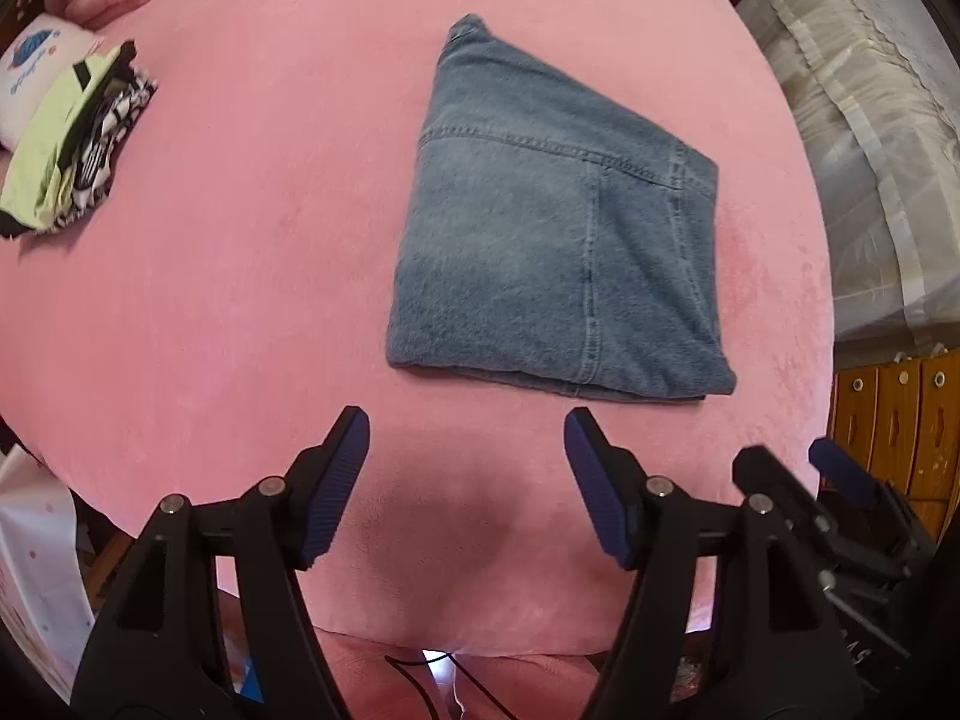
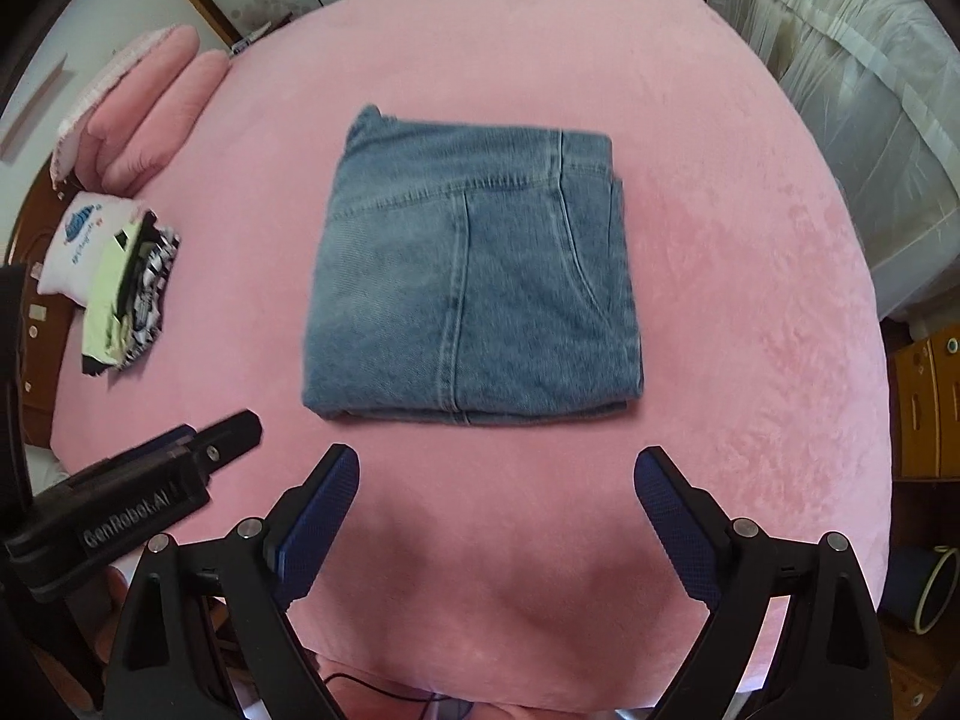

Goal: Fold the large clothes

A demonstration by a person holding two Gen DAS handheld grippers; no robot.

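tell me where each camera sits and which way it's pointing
Left wrist: sits on the left gripper, looking steeply down at the pink bed with the folded jeans ahead; its own open fingers show, with the right gripper at the lower right.
Right wrist: sits on the right gripper, also looking down, jeans centred; its open fingers show, the left gripper at the lower left.
Shared: jeans, bed, the stack of folded clothes at the left, each other's gripper.

Both grippers are black plastic — the left gripper (image 1: 465, 420) and right gripper (image 2: 497, 459) alike. Ribbed dark-blue pads (image 2: 315, 516) line the fingers, silver screws mark the pivots. White lettering — "GenRobot.AI" — runs along the left one's body.
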